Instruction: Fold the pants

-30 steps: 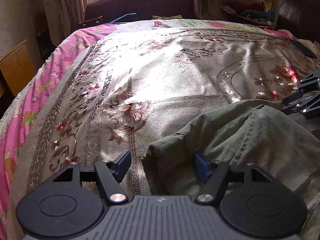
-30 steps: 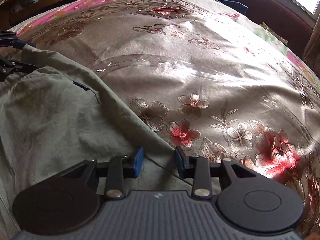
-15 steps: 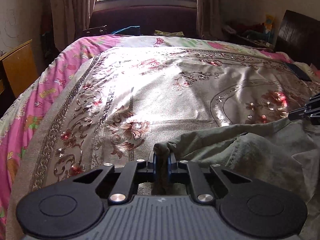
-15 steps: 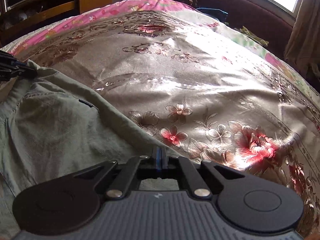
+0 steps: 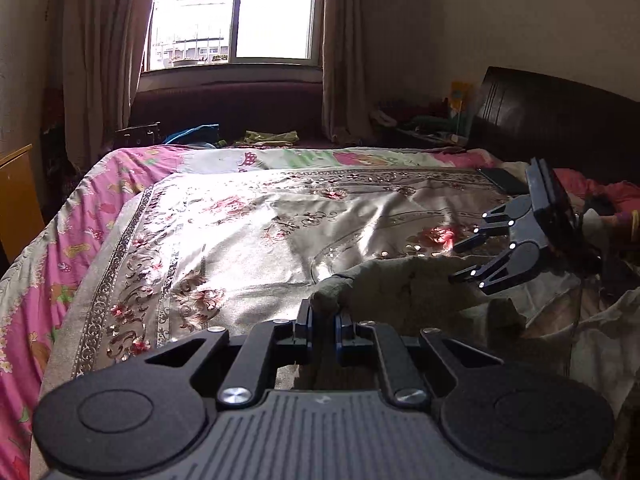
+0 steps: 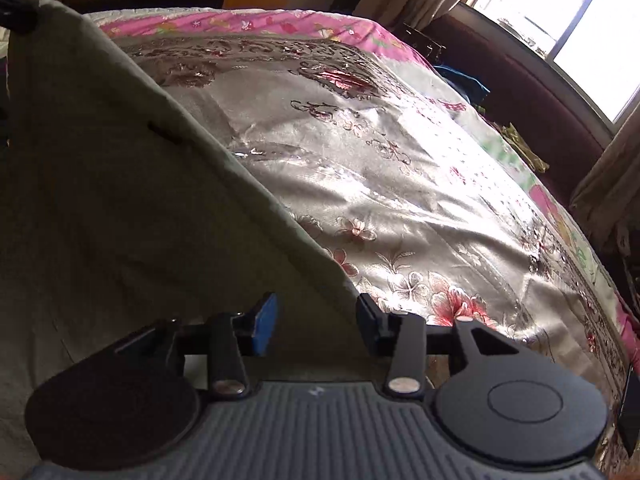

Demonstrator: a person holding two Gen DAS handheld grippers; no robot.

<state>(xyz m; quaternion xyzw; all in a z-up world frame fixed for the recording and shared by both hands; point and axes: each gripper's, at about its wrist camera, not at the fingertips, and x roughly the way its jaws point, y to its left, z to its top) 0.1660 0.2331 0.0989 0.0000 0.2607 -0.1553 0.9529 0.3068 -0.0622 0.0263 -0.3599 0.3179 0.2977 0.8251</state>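
The olive-green pants (image 5: pixel 400 284) lie bunched on the bed's right side. My left gripper (image 5: pixel 324 320) is shut on a corner of their edge and holds it lifted above the bedspread. From that corner the edge runs right toward my right gripper (image 5: pixel 460 260). In the right wrist view the pants (image 6: pixel 120 200) hang as a slanted sheet. Their edge passes between the fingers of my right gripper (image 6: pixel 316 320), whose jaws are opening with a wide gap, and the blue pads do not press the cloth. The left gripper (image 6: pixel 14 16) shows dark at the raised far corner.
A gold floral bedspread (image 5: pixel 260 232) covers the bed over a pink quilt (image 5: pixel 100 192). A dark flat object (image 5: pixel 502 180) lies near the dark headboard (image 5: pixel 560 120). A wooden cabinet (image 5: pixel 16 200) stands left. A bench with clothes (image 5: pixel 224 136) sits under the window.
My left gripper closed on the pants corner and rose with it, pulling the edge up. My right gripper shut on the edge half a second ago and now stands apart.
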